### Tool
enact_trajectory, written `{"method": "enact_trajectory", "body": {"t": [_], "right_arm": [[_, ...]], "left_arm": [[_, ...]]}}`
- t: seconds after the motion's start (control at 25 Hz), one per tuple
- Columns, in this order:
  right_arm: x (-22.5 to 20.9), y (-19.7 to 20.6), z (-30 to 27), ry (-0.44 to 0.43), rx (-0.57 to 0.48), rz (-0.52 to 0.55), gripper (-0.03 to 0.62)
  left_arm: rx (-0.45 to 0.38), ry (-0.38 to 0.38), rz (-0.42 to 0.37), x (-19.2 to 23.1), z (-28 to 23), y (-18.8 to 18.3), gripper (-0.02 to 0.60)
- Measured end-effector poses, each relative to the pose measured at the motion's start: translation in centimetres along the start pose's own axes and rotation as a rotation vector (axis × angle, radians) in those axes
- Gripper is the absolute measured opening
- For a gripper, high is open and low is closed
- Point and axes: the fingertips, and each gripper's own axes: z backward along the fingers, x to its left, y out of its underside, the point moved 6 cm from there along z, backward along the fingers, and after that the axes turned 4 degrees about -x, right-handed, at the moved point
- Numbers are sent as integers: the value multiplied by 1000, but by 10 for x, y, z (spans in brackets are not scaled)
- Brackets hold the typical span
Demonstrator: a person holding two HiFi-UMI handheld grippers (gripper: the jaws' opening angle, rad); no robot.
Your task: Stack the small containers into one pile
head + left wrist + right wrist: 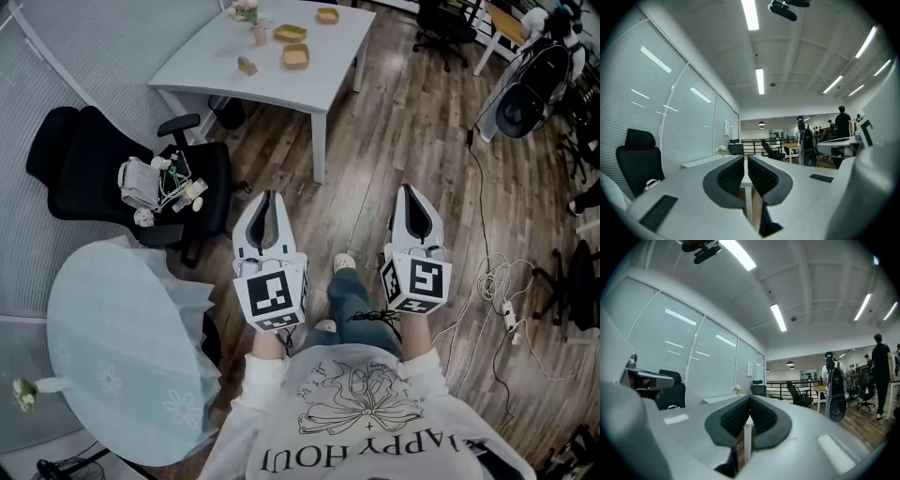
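Looking steeply down, the head view alone shows the small containers [296, 54]: three tan trays lying apart on the white desk [323, 80] at the upper centre of the frame, well apart from both grippers. The left gripper [270, 199] and right gripper [411, 191] sit low in the frame above the wooden floor [394, 122]. Upside-down print on the person's shirt [366, 412] reads "HAPPY HOU".

In the left gripper view, its fingers [732, 174] are pressed together with nothing between them. Beyond them are pink flowers [722, 149] on the desk's edge and a person in black [842, 123] at the right.

In the right gripper view, the fingers [733, 418] are likewise together on nothing. The person in black [880, 373] stands at the right edge.
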Motion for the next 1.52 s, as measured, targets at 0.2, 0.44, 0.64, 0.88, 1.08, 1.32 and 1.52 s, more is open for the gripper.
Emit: {"method": "enact_trajectory", "body": {"t": [0.2,0.44,0.64,0.88,1.08,1.32,1.52], "right_arm": [[-12,14,-63,-15,7,7,11],[-40,18,-165,-52,-4,15,11],[-66,17,-250,-85,-15,22,11],[-82,26,-320,-121,-15,15,11],[-88,38,-363,-138,2,4,11],[-88,59,-412,-137,36,-13,12],[-89,74,-470,-146,42,-22,48]], "left_arm": [[-3,-6,8,8,-58,9,8],[-5,-29,9,9,-155,11,55],[-9,-60,25,9,-234,9,79],[3,-102,34,16,-301,17,91],[26,-117,37,22,-341,25,94],[51,-119,32,37,-386,39,103],[59,-112,38,54,-444,51,106]]}}
